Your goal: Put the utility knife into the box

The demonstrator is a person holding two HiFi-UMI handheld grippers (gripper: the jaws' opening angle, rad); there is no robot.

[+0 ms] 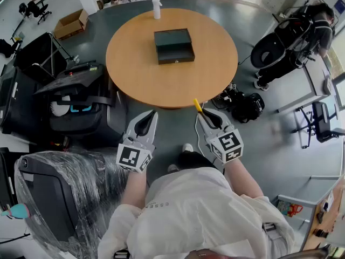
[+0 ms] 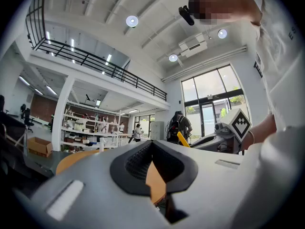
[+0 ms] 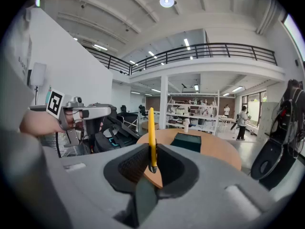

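Note:
A dark open box (image 1: 174, 46) sits on the round wooden table (image 1: 140, 63), toward its far side. My right gripper (image 1: 202, 112) hovers just off the table's near edge, shut on a yellow utility knife (image 1: 198, 106) that sticks out past its tips toward the table. In the right gripper view the knife (image 3: 152, 135) stands upright between the jaws, with the box (image 3: 189, 142) beyond it on the table. My left gripper (image 1: 151, 115) hangs beside the right one, level with it, shut with nothing in it. In the left gripper view its tips (image 2: 152, 143) meet.
A white spray bottle (image 1: 157, 8) stands at the table's far edge. Black equipment (image 1: 81, 101) and a plastic-wrapped chair (image 1: 59, 193) crowd the left. Black bags (image 1: 245, 104) lie on the floor right of the table, a person with gear (image 1: 291, 42) beyond. A cardboard box (image 1: 70, 23) lies at far left.

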